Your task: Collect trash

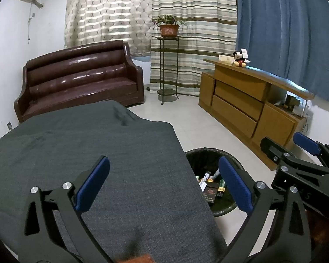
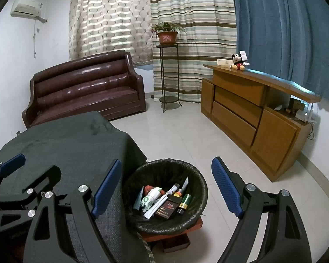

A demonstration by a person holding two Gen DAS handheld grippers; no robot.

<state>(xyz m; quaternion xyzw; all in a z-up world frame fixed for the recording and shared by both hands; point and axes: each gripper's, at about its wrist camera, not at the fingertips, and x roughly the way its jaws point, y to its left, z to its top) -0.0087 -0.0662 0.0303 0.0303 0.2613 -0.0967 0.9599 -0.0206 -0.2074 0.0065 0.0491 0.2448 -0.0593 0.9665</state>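
Beside grey-covered counter (image 2: pixel 72 149) we see black-lined trash bin (image 2: pixel 195 208) on floor, holding trash: dark carton (image 2: pixel 165 211) with red print, green battery (image 2: pixel 184 203), white-green wrapper (image 2: pixel 149 199). Writing on them too small, we cannot read. Right gripper (image 2: pixel 167 194) spread wide above bin, grasping nothing. Left gripper (image 1: pixel 164 184) also released, empty, over counter edge. Mouse plush (image 2: pixel 238 62) on wooden cabinet (image 2: pixel 234 109) far behind.

left wrist: above grey table (image 1: pixel 98 142), tilted down | right wrist: over bin (image 2: pixel 164 197) | shared: both
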